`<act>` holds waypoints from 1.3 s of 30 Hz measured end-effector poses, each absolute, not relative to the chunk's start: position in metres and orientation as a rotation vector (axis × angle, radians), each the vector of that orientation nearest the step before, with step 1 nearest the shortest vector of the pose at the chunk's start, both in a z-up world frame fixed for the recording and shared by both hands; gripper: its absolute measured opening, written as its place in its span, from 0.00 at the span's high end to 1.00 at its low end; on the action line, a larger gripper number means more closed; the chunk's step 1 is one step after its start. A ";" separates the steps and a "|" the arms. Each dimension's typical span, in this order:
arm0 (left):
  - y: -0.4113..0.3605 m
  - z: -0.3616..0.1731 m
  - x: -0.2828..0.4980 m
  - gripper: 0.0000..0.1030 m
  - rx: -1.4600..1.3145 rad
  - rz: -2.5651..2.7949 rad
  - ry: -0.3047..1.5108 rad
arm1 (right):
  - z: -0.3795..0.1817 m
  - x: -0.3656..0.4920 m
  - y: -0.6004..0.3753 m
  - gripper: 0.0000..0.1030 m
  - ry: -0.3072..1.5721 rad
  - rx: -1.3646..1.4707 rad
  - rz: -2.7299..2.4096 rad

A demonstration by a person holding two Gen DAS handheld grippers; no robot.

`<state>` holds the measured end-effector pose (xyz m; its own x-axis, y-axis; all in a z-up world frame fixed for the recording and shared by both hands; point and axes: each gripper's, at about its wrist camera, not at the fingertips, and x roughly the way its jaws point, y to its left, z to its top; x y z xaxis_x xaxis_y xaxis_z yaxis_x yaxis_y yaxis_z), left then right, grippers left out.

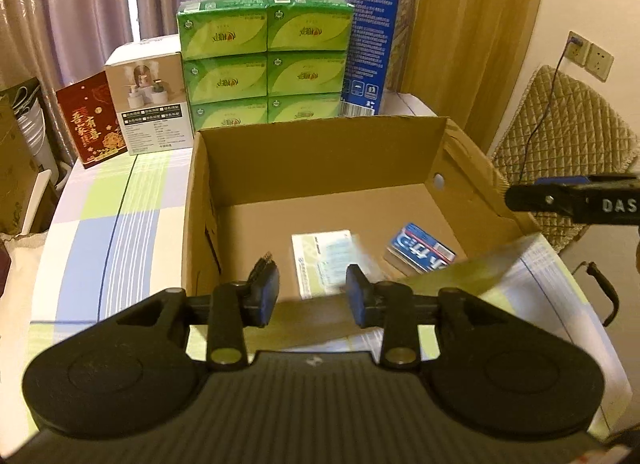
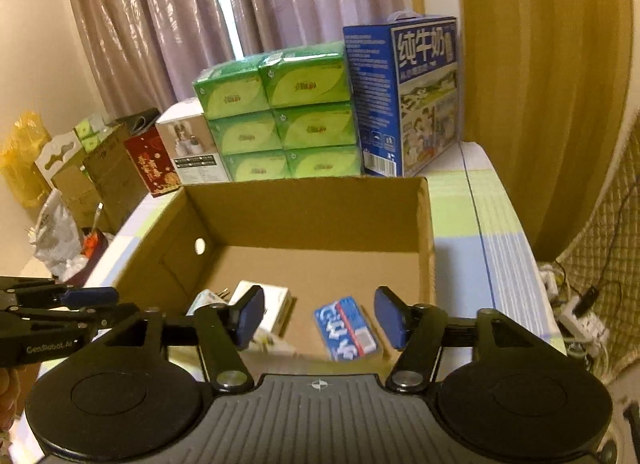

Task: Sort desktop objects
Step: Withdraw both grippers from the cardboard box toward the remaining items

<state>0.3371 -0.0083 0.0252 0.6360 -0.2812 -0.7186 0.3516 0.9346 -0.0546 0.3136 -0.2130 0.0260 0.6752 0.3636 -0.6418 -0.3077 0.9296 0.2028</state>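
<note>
Cardboard box (image 1: 320,159) sits open at your twelve o'clock on the checked tabletop (image 1: 120,215), holding two items: a white packet (image 1: 324,260) and, at its three o'clock, a blue packet (image 1: 422,250). Both drops look done. Left hand-held gripper (image 1: 312,296) and right hand-held gripper (image 2: 318,316) stand open and empty. Next, you need another loose object; none shows clearly.
</note>
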 end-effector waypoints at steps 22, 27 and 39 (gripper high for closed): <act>0.028 0.041 0.183 0.22 0.066 -0.295 0.788 | 0.012 0.128 -0.260 0.09 0.777 0.088 0.333; 0.028 0.028 0.151 0.13 0.077 -0.292 0.800 | -0.002 0.103 -0.270 0.05 0.803 0.072 0.309; 0.024 -0.008 0.110 0.04 0.057 -0.277 0.874 | -0.034 0.080 -0.270 0.05 0.858 0.013 0.304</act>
<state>0.1103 0.0235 -0.0082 0.6089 -0.2161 -0.7633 0.2625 0.9629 -0.0632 0.0802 -0.2701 -0.0342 0.6133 0.2688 -0.7427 -0.2584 0.9569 0.1329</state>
